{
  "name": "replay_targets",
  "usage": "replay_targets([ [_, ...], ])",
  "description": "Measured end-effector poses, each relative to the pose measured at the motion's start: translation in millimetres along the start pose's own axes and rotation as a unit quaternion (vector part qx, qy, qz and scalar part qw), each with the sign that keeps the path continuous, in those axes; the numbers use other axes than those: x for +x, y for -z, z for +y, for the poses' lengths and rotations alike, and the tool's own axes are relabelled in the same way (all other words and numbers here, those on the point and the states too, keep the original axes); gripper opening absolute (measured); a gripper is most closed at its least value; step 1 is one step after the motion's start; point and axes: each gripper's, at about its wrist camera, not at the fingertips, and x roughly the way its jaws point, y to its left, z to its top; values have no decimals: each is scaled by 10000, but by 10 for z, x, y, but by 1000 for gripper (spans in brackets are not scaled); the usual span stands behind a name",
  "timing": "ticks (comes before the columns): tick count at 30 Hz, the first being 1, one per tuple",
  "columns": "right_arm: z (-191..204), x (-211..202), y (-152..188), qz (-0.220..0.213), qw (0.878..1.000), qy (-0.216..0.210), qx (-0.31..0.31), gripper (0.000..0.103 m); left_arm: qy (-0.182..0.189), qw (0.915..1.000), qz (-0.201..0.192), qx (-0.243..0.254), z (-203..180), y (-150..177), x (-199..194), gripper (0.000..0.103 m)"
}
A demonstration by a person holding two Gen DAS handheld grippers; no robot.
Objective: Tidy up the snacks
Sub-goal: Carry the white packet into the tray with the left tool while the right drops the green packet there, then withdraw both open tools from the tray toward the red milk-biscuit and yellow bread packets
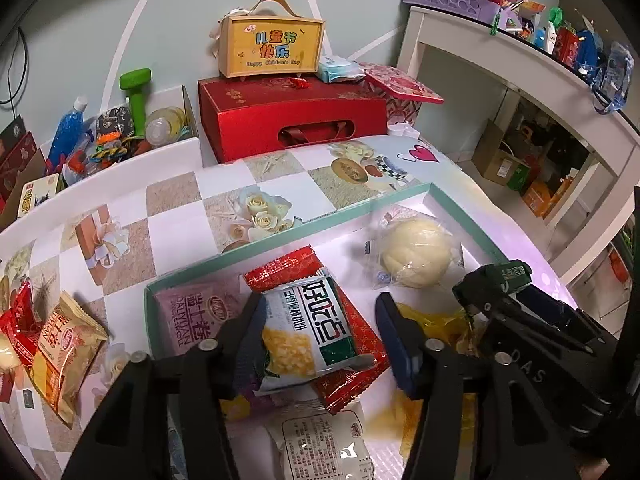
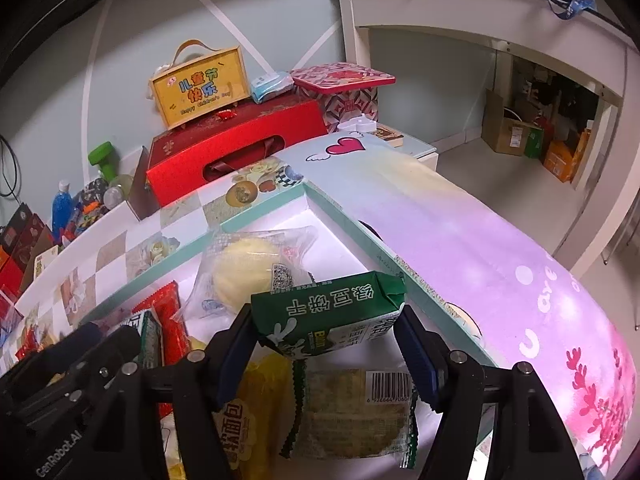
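Right wrist: green snack pack (image 2: 332, 316) between gripper (image 2: 326, 334) fingers.

Both wrist views look down close over the teal tray (image 1: 280, 236), sharing the wrapped bun (image 2: 244, 272) and red box (image 1: 292, 120).

One teal tray (image 1: 280, 236) on the table, and inside it I count at least seven wrapped snacks: one round bun (image 1: 414, 254), two red packets, one pink, one white-and-green (image 1: 308, 330), one yellow bag, one clear pastry pack. Outside it, two orange-red packets (image 1: 60, 344). Two grippers in view.
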Motion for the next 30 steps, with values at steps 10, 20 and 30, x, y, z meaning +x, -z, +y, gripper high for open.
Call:
replay_targets([
  [10,90,-54,-18,-12,9998,-50,-166,89,-198,9994,35,-298,206,44,-136,64],
  [20,128,-61,-14,121,9997,-87,-217,103,-641,9958,76,-643,471,124,-154,90],
  [30,202,-61,-6,189,9991,-102,-357,103,-1223,9901,-67,-685,604,166,-179,100],
])
